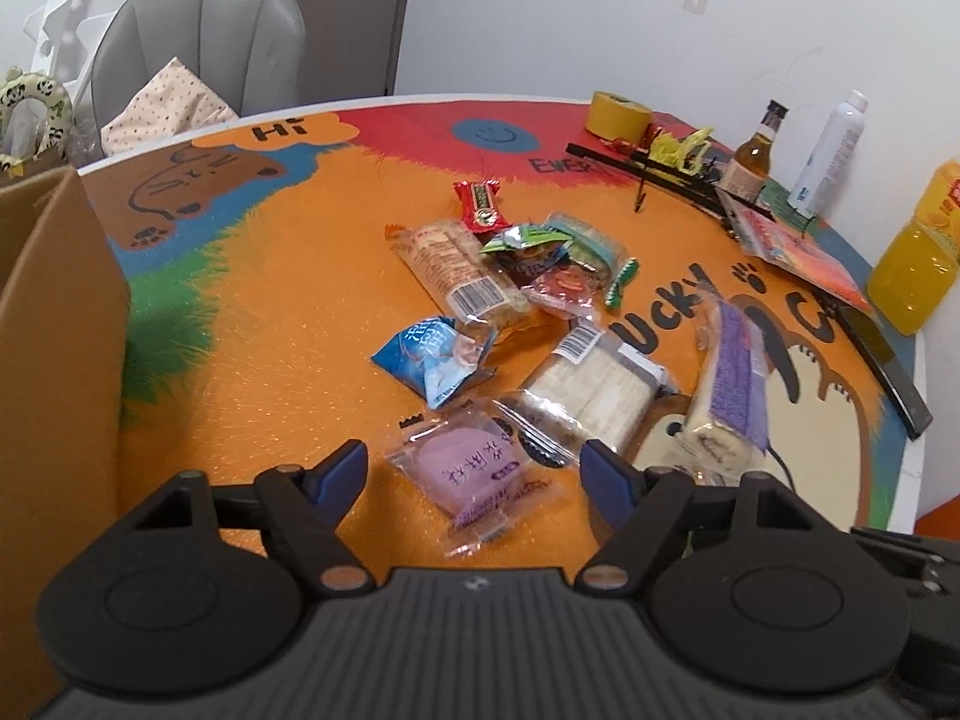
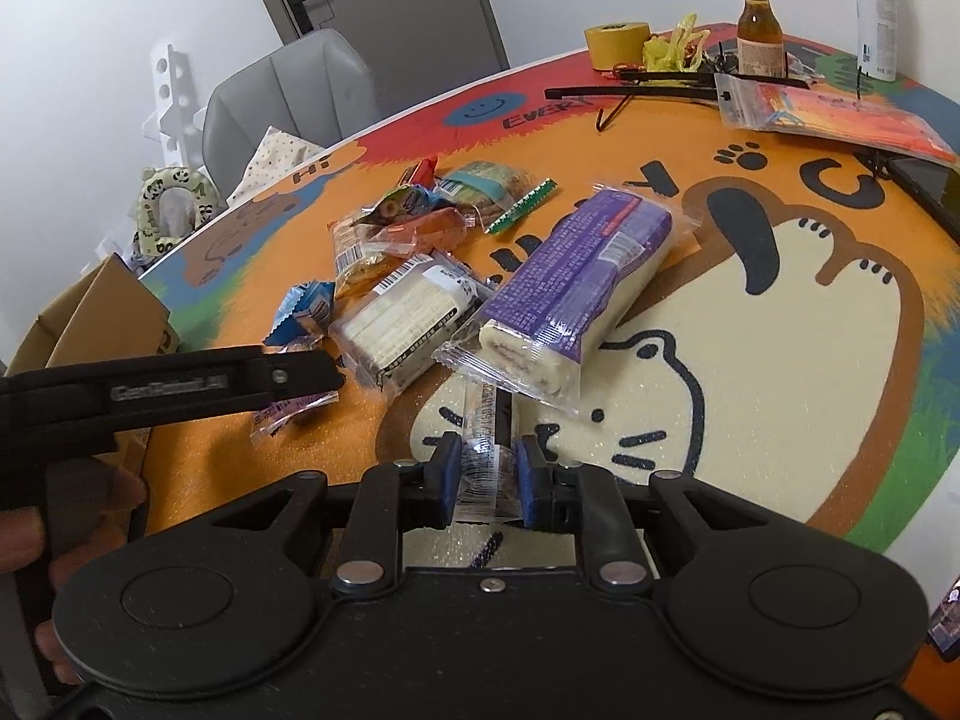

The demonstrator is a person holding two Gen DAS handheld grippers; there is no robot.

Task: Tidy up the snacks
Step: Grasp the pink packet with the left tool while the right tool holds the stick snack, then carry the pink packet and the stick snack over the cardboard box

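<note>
Cardboard box [image 1: 54, 360] stands at the far left edge of the table [image 1: 258, 312], its flap raised; we judge it the likely destination for the snacks, placed within easy reach of the left hand.

Next to the right, we note the left gripper [image 1: 474, 474] with its jaws apart, straddling a purple cake packet [image 1: 474, 474] that lies flat on the mat. The pads do not touch the wrapper, so nothing is held; the spacing suits a grasp across the packet's width.

Beyond it, loose snacks sit in an unsorted heap at the table's centre: a blue packet [image 1: 432, 360], a cracker pack [image 1: 591, 390] and a long wafer pack [image 1: 456, 276], some overlapping.

Further right, a purple-labelled roll cake [image 2: 570, 282] lies diagonally, its near end resting over a narrow clear-wrapped snack [image 2: 487, 456]. The right gripper [image 2: 487, 468] is clamped on that narrow snack, pads pressing the wrapper at both sides. We judge the low, near-end grip chosen to draw it out from beneath the roll.

At the far right edge, a bottle [image 2: 759, 18] and a tape roll [image 2: 615, 42] stand apart, unrelated to the sorting.
</note>
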